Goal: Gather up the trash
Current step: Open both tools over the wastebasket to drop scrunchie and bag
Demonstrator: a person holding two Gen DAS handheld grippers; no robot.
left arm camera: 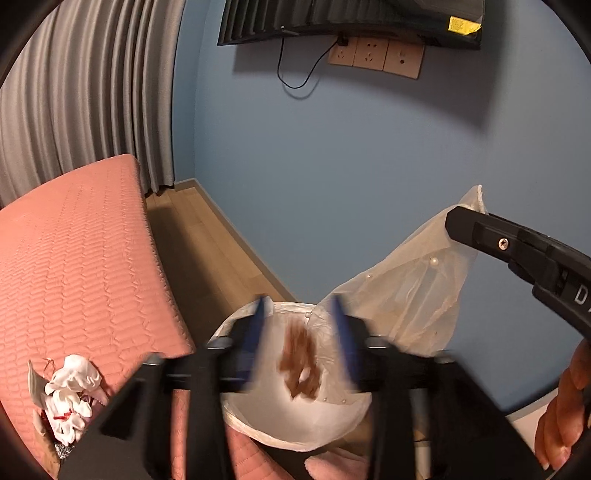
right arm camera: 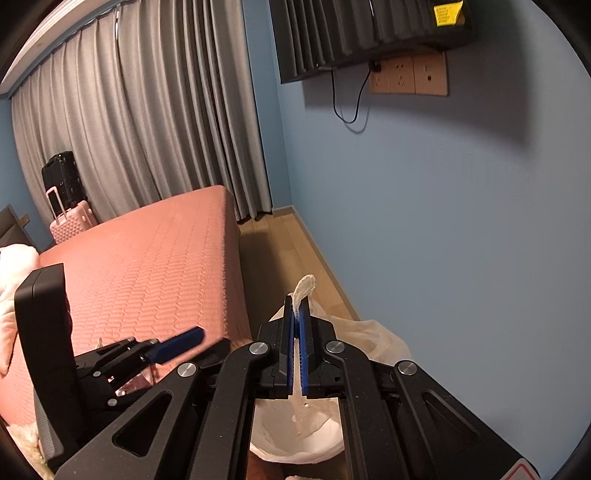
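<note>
Left tongs [left arm camera: 299, 339] released above one lined bin [left arm camera: 295, 424]; right tongs [right arm camera: 295, 354] clenched on clear bag [left arm camera: 410, 291]; three wall sockets [left arm camera: 375, 55]; yellow label [left arm camera: 463, 26] unreadable.

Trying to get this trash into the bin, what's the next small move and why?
Probably open the right claw: it pinches the clear plastic bag above the lined bin, while the left claw is already open with a brown scrap falling in.

A brown scrap [left arm camera: 300, 363] hangs blurred above the white-lined bin [left arm camera: 295, 417], beside a raised translucent plastic bag [left arm camera: 413, 288].
</note>
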